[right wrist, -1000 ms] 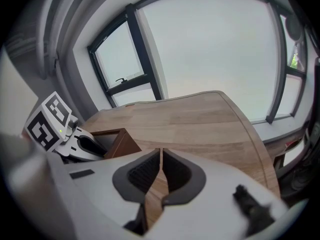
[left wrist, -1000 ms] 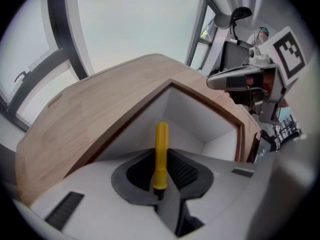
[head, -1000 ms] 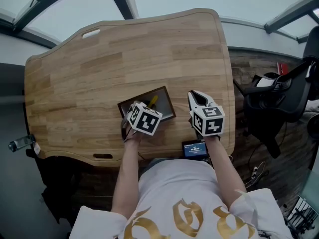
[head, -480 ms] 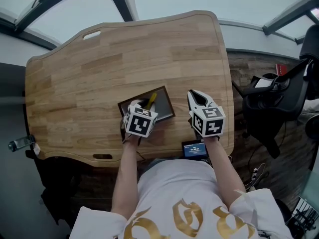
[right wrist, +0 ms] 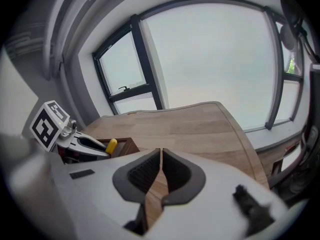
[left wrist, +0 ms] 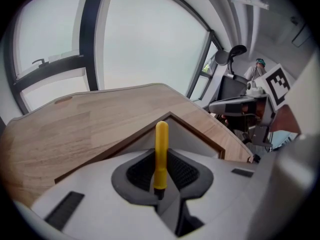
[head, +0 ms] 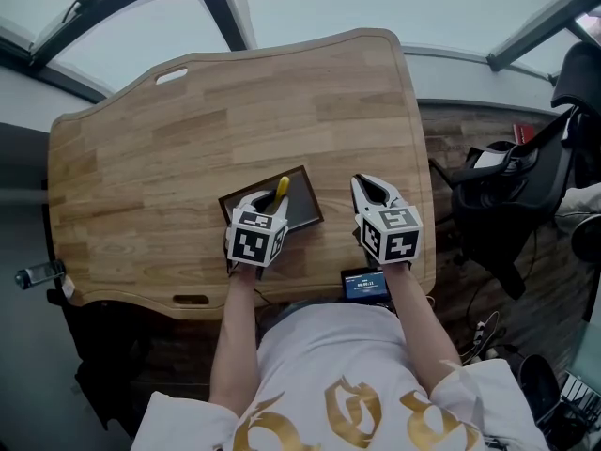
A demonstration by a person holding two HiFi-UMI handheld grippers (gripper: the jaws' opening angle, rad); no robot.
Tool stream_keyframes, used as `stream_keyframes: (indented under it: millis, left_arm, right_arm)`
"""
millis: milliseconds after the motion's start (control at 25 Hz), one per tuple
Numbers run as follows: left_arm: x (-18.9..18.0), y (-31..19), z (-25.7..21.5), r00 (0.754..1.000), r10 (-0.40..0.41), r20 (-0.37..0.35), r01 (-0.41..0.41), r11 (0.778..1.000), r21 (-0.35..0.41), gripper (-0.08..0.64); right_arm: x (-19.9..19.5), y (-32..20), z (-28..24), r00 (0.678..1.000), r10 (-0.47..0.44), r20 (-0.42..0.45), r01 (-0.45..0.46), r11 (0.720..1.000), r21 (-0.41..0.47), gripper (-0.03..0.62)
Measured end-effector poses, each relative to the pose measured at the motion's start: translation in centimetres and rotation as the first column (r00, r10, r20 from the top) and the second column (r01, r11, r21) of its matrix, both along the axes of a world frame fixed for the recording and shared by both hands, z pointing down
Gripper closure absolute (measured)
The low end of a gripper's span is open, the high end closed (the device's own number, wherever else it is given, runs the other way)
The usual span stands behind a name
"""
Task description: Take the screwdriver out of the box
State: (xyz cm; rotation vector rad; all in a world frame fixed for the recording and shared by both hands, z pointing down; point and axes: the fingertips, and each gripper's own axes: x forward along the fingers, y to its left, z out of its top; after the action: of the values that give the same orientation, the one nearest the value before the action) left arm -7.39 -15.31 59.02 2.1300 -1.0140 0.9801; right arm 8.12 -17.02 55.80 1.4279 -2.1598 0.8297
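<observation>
A yellow screwdriver [head: 281, 191] is held over an open box [head: 305, 207] near the front edge of a wooden table [head: 235, 111], where a person works with a gripper in each hand.

In the left gripper view, the left gripper [left wrist: 161, 171] is seen pinching the screwdriver [left wrist: 161, 154] at the lower end of its handle. The handle stands up out of the pads, and its rounded end is pointed toward the far corner of the box [left wrist: 202, 132]. The shaft and tip are hidden beneath the jaws, so whether they are clear of the box walls cannot be told; from the head view the tool appears to be raised above the box floor.

The right gripper [head: 366, 188] is held apart, just right of the box, over bare wood. Its jaws are pressed nearly together, with nothing between them and only a sliver of table [right wrist: 200, 119] shown through the slit.

The step in hand is judged to be the lift-out: the grip has been made, but the tool has not been carried away from the box. The next move calls for a steady rise until the hidden tip is past the rim, then a shift sideways to open table. A tilted handle could let the tip be caught on a wall.
</observation>
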Motion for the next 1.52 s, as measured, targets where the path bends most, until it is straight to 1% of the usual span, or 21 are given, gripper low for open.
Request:
stream_keyframes:
  millis: [160, 280, 520, 720, 920, 1160, 1400, 1520]
  left_arm:
    - [0.2, 0.0, -0.8, 1.0, -0.01, -0.006, 0.01, 0.999, 0.033, 0.48]
    - [0.2, -0.1, -1.7, 1.0, -0.023, -0.014, 0.024, 0.997, 0.074, 0.48]
    - [0.1, -0.1, -3.6, 0.998, -0.051, -0.033, 0.056, 0.985, 0.163, 0.48]
    - [0.2, 0.2, -5.4, 0.997, -0.063, -0.05, 0.072, 0.973, 0.221, 0.48]
    - [0.1, 0.9, -7.2, 0.995, -0.071, -0.063, 0.086, 0.956, 0.28, 0.48]
    - [0.4, 1.9, -9.3, 0.994, -0.076, -0.085, 0.101, 0.932, 0.349, 0.48]
    - [0.3, 2.7, -12.2, 0.993, -0.075, -0.091, 0.107, 0.896, 0.431, 0.48]
    - [0.3, 3.2, -13.6, 0.989, -0.077, -0.126, 0.127, 0.88, 0.457, 0.48]
  right_arm:
    - [0.4, 0.3, -1.0, 1.0, 0.012, 0.009, -0.012, 0.999, 0.033, 0.558]
    - [0.6, 0.7, -1.7, 1.0, 0.012, 0.005, -0.012, 0.998, 0.056, 0.558]
    - [1.0, 1.8, -3.9, 1.0, 0.018, -0.02, -0.015, 0.991, 0.134, 0.558]
    - [1.9, 2.7, -5.4, 0.998, 0.059, -0.025, -0.054, 0.984, 0.173, 0.558]
    - [1.7, 3.2, -7.6, 0.997, 0.051, -0.061, -0.034, 0.968, 0.247, 0.558]
    - [1.2, 4.2, -10.6, 0.991, 0.058, -0.119, -0.013, 0.936, 0.352, 0.558]
    - [0.2, 5.2, -12.9, 0.99, 0.047, -0.131, 0.012, 0.91, 0.415, 0.558]
    - [-0.1, 5.6, -13.5, 0.992, 0.044, -0.122, 0.014, 0.901, 0.434, 0.558]
